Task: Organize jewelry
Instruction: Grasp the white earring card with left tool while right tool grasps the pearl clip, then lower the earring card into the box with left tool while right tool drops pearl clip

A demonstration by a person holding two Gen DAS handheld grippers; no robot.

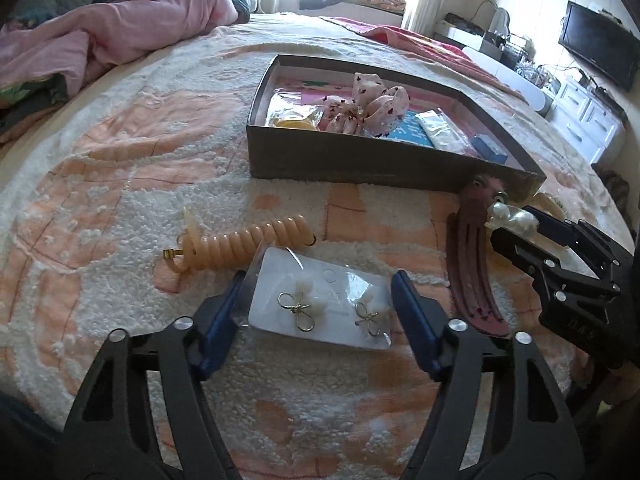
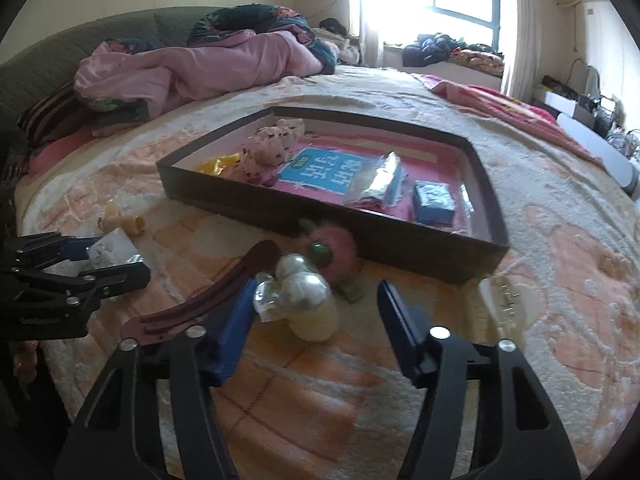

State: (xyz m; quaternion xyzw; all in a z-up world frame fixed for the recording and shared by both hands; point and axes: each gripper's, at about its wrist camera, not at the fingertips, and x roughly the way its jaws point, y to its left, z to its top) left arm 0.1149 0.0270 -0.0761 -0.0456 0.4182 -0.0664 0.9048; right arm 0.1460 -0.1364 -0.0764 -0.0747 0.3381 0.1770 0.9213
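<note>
A dark open box lies on the bed and holds a floral scrunchie, a yellow packet and blue packets. My left gripper is open around a bagged white card of gold bow earrings lying on the blanket. My right gripper is open around a pearl hair clip on a pale base; it also shows in the left wrist view. A beige spiral hair tie and a maroon hair clip lie nearby.
A pink fluffy pompom with green beads rests against the box's front wall. A cream claw clip lies right of my right gripper. A pink duvet is heaped at the bed's head. Furniture and a TV stand at the right.
</note>
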